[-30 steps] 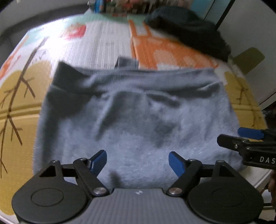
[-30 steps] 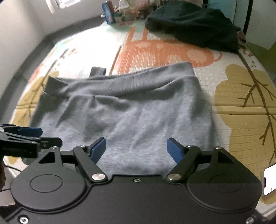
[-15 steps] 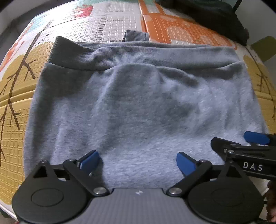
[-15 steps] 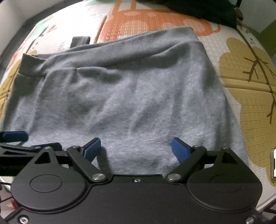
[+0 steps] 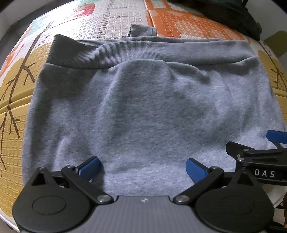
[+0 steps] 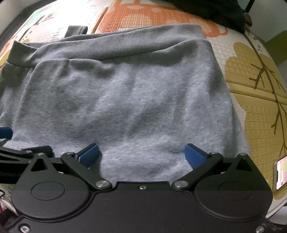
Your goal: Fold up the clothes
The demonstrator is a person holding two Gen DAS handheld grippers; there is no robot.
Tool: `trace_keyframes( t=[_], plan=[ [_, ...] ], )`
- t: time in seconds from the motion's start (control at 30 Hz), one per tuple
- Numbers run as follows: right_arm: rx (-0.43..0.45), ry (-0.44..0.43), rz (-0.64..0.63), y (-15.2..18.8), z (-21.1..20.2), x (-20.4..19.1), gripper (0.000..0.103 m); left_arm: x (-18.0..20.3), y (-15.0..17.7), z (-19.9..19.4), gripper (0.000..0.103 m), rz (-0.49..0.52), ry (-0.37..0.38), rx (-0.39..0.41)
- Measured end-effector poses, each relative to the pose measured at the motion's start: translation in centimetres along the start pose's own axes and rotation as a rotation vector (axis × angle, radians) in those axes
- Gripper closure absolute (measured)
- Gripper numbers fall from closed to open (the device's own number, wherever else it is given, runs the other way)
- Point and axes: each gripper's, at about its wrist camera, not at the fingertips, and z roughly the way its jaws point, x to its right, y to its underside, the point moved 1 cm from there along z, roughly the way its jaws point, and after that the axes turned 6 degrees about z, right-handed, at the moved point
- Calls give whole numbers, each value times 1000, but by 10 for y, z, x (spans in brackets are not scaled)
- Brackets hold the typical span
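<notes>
A grey fleece garment (image 5: 143, 107) lies folded flat on the play mat, its ribbed hem (image 5: 125, 52) along the far side. In the right wrist view the same garment (image 6: 125, 107) fills the frame. My left gripper (image 5: 142, 165) is open, low over the garment's near edge, with fleece between its blue pads but not pinched. My right gripper (image 6: 141, 152) is open too, just over the near edge further right. The right gripper (image 5: 265, 157) shows at the right of the left wrist view. A grey cuff (image 5: 141, 30) sticks out behind the hem.
A patterned foam play mat (image 5: 18, 125) with tree and orange prints lies under everything. A dark garment (image 5: 224, 12) is heaped at the far right. A phone (image 6: 280, 173) rests on the mat at the right edge.
Both grippers have dropped lower and closer to the garment's near edge. Their jaws have stayed open. The garment has not moved.
</notes>
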Motion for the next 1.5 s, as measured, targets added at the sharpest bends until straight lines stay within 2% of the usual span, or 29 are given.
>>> trace_keyframes(
  t=[0.27,0.53,0.6,0.63,0.73,0.83,1.0,1.17,1.27,1.5],
  plan=[
    [25,22,-33,1,2,-2,0,4,1,3,0,35,-33,18],
    [23,26,-51,-1,0,-1,0,6,-1,4,0,57,-30,16],
    [38,26,-33,0,-4,2,2,9,-2,3,0,74,-40,14],
    [48,24,-15,-1,-7,6,6,11,-2,2,0,88,-49,18],
    [78,19,39,-1,-18,18,11,23,-2,-6,4,168,-93,70],
    [117,-10,156,2,-34,45,11,36,-4,-13,4,239,-93,105],
    [177,-88,397,24,-57,108,11,46,-14,-17,5,260,1,124],
    [185,-142,568,53,-64,158,11,68,-22,-15,5,300,78,138],
    [187,-172,663,75,-60,178,11,78,-24,-13,5,310,92,130],
    [159,-321,888,114,-36,212,13,95,-26,-11,19,326,117,119]
  ],
)
